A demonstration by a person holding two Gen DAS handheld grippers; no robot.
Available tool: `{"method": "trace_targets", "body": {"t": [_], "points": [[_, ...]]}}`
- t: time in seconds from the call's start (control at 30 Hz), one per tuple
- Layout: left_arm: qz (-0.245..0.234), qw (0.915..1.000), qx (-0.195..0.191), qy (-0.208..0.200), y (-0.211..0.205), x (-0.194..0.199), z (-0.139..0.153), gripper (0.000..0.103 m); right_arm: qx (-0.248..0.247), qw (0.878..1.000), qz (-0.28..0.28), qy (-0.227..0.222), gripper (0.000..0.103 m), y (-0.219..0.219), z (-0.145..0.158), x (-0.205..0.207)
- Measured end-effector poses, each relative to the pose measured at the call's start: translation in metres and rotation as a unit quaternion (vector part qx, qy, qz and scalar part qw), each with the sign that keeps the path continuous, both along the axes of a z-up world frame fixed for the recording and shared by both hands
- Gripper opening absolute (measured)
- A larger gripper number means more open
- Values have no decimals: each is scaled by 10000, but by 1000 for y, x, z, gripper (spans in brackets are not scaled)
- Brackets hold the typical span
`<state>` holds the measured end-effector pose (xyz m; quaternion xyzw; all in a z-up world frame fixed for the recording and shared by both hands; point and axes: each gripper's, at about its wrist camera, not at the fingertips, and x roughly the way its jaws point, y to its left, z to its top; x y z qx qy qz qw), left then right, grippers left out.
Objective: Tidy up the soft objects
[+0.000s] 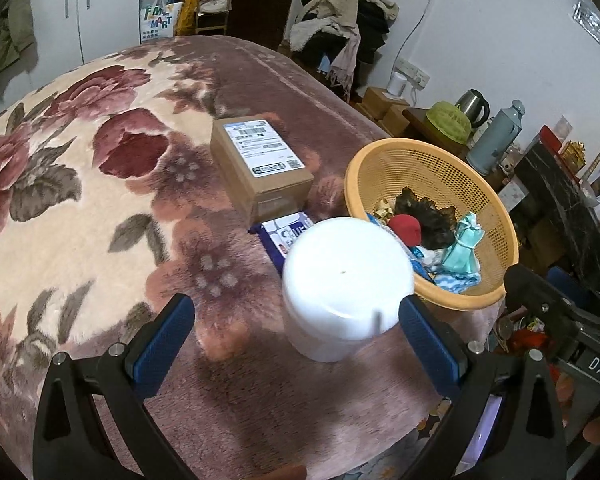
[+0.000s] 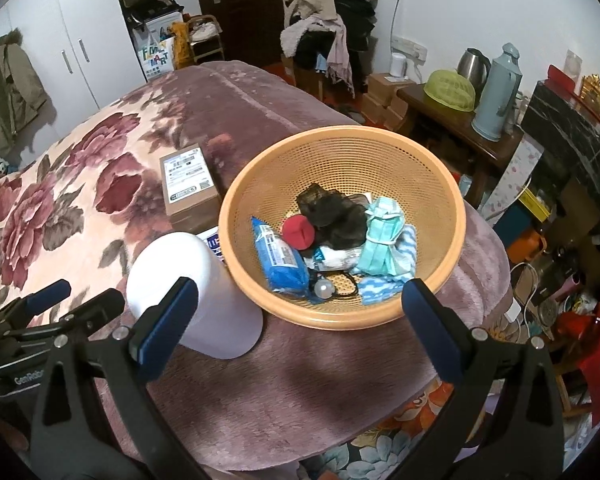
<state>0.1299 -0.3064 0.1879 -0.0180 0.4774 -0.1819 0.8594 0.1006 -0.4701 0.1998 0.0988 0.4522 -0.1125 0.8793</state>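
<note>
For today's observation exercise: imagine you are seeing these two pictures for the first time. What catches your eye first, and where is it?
The orange mesh basket at the near right corner of the floral blanket stands out, heaped with a red ball, a blue packet and teal face masks. Just left of it stands a white cylinder, between the open fingers of the left gripper. Behind that lies a cardboard box.

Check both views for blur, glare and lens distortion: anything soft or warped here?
Left wrist view: the white roll looks soft and overexposed, with a glare streak near its rim; the bed edge bows from fisheye. Right wrist view: the basket contents are sharp; room edges curve, corners vignetted black.
</note>
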Motion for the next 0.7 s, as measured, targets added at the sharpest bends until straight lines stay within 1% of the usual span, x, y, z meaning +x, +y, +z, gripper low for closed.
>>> {"method": "trace_targets", "body": {"t": [0.47,0.7], "points": [[137,9999,-19,-21,33,-11,-6,102,-83,9996,272,1,102,34,-2,-3],[326,9994,-57,51,62,-17,-14,102,-47,9990,450,6,102,58,-5,-6]]}}
